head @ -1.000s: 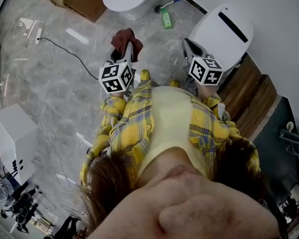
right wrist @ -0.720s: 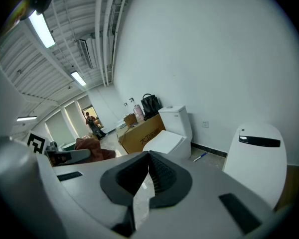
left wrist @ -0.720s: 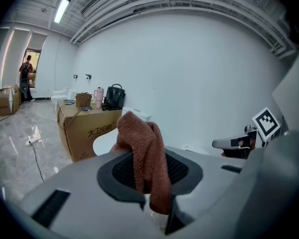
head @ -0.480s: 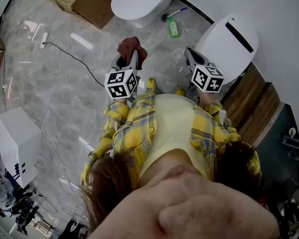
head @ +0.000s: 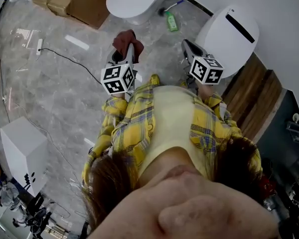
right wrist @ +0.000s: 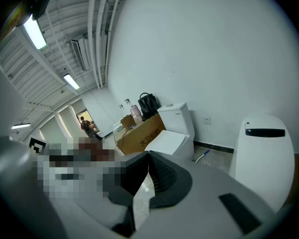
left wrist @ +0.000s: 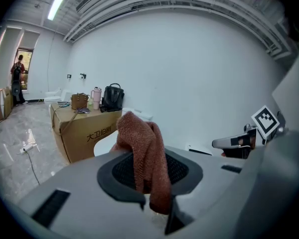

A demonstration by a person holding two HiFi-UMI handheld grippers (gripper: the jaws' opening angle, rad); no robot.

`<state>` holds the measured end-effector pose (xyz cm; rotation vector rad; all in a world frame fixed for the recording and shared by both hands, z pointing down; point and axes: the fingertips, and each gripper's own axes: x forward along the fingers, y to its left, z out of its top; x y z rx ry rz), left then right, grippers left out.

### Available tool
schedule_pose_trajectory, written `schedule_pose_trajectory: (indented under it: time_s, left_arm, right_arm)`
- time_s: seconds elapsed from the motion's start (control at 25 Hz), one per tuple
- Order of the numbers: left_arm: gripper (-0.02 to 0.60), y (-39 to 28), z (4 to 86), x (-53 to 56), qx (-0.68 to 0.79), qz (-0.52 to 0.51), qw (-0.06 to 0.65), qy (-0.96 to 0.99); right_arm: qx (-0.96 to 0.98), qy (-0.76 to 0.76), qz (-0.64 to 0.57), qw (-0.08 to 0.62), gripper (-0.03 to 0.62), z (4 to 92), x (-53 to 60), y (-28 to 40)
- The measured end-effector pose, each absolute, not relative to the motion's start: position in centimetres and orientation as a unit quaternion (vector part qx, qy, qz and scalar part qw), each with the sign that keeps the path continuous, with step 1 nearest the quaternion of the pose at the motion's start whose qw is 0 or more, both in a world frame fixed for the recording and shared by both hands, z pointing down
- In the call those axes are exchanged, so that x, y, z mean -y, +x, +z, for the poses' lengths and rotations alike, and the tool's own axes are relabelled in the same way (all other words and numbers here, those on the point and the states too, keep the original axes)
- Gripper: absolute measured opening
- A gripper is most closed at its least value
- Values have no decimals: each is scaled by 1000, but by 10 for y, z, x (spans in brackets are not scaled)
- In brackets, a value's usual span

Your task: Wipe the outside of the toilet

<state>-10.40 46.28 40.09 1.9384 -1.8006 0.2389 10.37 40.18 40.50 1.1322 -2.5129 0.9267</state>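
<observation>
Closest to me, my left gripper (head: 128, 51) is clamped on a rust-red cloth (head: 125, 38). In the left gripper view the cloth (left wrist: 142, 158) stands up between the closed jaws and flops over the front of them. My right gripper (head: 188, 46) is held level with it. In the right gripper view its jaws meet at the tips, with nothing between them and only a sliver of floor showing lower down.

The toilet (head: 229, 36), white with its lid down and a dark slot on top, stands just beyond and to the right of my right gripper. From the head view I cannot tell whether that gripper touches it. In the right gripper view the toilet (right wrist: 264, 153) stands off to the right of the jaws. The cloth hangs over the marble floor (head: 55, 93), apart from the toilet, with the right gripper between them.

Farther off, a green bottle (head: 170, 21) and a blue-handled brush (head: 169, 6) lie on the floor near the wall. Beyond them stand a second toilet (head: 134, 1) and a cardboard box (head: 87, 1) beside it.
</observation>
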Motion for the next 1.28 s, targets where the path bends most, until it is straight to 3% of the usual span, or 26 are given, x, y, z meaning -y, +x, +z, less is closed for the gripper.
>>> schedule_pose_trajectory:
  time_s: [0.88,1.28]
  left_arm:
    - [97,-149,429,-434,660,90,266,696]
    - [97,-161,426,-362,671,103,258,687]
  right_arm:
    - [857,379,318,146,26,418,-356,51]
    - [861,368,325,132,25,422,-280,43]
